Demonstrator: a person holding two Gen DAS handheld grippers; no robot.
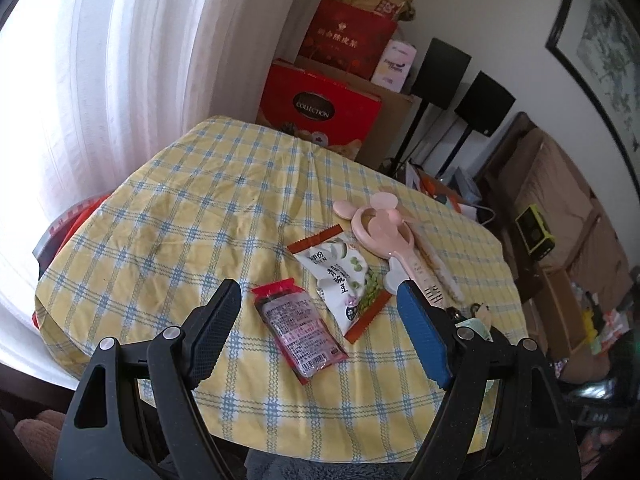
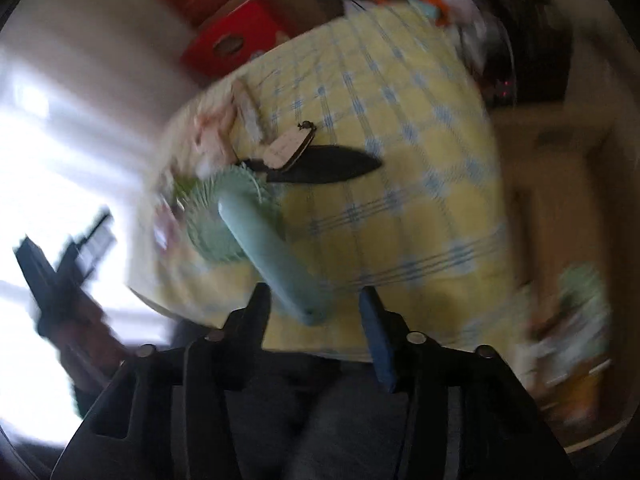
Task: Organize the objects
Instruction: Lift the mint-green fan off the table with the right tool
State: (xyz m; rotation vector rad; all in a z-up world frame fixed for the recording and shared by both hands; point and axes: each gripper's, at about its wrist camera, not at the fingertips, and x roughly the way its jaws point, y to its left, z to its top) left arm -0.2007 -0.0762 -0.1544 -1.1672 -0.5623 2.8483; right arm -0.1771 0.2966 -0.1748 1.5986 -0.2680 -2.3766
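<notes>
My bench [image 1: 168, 216] wears a yellow, blue-checked cloth, white curtains [image 1: 120, 60] and red gift boxes [image 1: 320, 108] behind. Left tool [image 1: 320, 300] gapes empty over a red snack packet [image 1: 300, 328]. Right tool [image 2: 314, 300] stands apart around the mint handheld fan's [image 2: 256, 232] handle.

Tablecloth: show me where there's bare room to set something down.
The checked tablecloth lies bare across its whole curtain-side half, from the red gift box down to the near edge. It is crowded on the other side: red snack packet, green pea packet, pink fan and, in the right wrist view, the green fan.
</notes>
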